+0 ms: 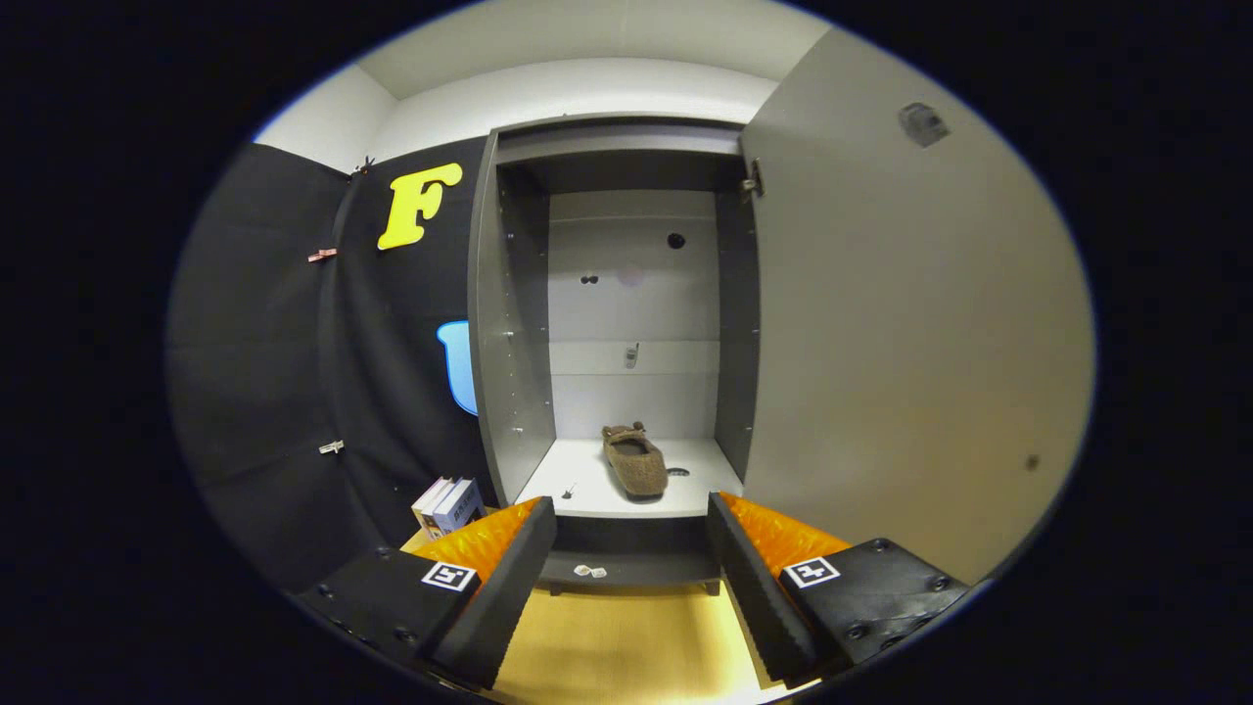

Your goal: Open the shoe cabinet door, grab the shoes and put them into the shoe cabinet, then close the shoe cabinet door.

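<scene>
The grey shoe cabinet (pixel 509 372) stands straight ahead with its door (pixel 901 333) swung wide open to the right. A brown shoe (pixel 634 460) lies on the cabinet's bottom shelf (pixel 578 490), toe pointing toward me. My gripper (pixel 631 509) is open, its fingers spread apart with nothing between them. The fingertips sit just in front of the shelf's front edge, with the shoe beyond them.
A small stack of books (pixel 448 504) stands on the wooden floor (pixel 617 646) left of the cabinet, against the black cloth wall. A small pale bit (pixel 589 570) lies under the cabinet's base. The open door walls off the right side.
</scene>
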